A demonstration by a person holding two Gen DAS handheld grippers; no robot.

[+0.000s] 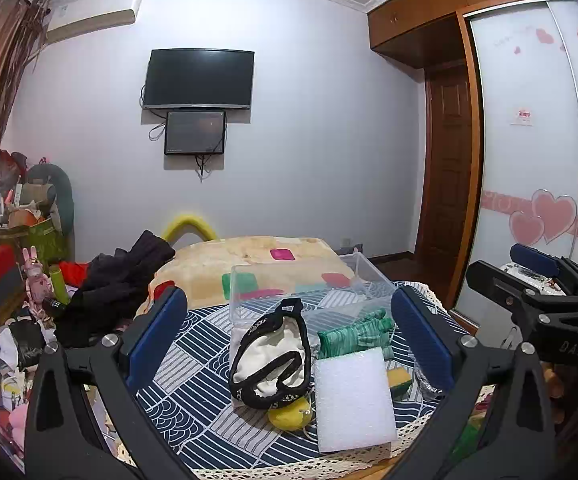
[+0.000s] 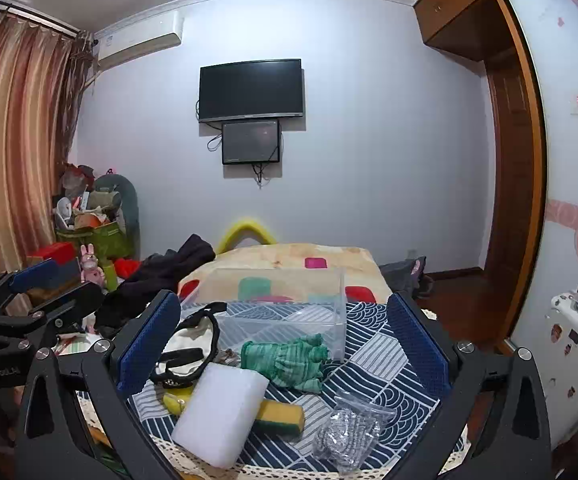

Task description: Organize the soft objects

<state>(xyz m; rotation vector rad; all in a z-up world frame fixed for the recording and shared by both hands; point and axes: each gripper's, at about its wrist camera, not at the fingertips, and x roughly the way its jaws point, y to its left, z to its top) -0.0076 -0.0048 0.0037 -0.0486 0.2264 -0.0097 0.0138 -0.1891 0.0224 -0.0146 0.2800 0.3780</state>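
On a blue-and-white patterned cloth [image 1: 193, 384] lie a cream bag with black straps [image 1: 273, 360], a white foam block [image 1: 353, 398], a green knit glove [image 1: 355, 334], a yellow-green sponge [image 2: 281, 416], a yellow soft object [image 1: 289, 416] and a bagged steel scourer [image 2: 349, 436]. A clear plastic box [image 1: 309, 286] stands behind them, empty. My left gripper [image 1: 289, 332] is open above the bag. My right gripper [image 2: 281, 340] is open above the glove and foam block [image 2: 221, 416]. Each gripper shows at the edge of the other's view.
The cloth covers a small table with a lace edge [image 2: 193, 460]. A bed with a beige blanket [image 1: 257, 256] lies behind, with dark clothes [image 1: 117, 280] at its left. Clutter and boxes [image 1: 17, 280] fill the left floor. A wardrobe [image 1: 529, 152] stands to the right.
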